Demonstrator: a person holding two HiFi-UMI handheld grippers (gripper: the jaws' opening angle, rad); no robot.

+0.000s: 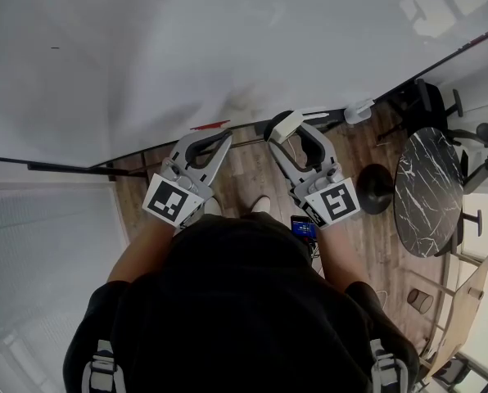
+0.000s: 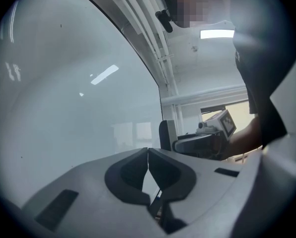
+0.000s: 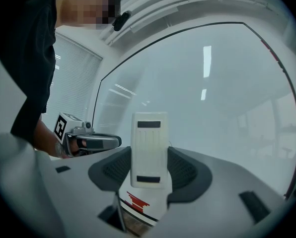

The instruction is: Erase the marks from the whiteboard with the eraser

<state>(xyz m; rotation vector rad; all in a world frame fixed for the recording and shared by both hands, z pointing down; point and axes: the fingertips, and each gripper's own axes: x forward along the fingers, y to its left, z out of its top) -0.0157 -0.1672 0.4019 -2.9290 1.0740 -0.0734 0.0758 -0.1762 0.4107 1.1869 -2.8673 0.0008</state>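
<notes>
One red mark remained near the lower edge of the whiteboard — the rest looked nearly clean. The right gripper clamped the eraser near that mark; the left gripper was closed and empty.

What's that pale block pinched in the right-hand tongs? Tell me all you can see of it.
It is the eraser: a cream oblong block, plastic by its look, with ribs down its face and a dark slot near each end. Its sides are clamped between the jaws of the right tongs, its length running along them, low before the whiteboard. Whether it touches the board cannot be told.
</notes>
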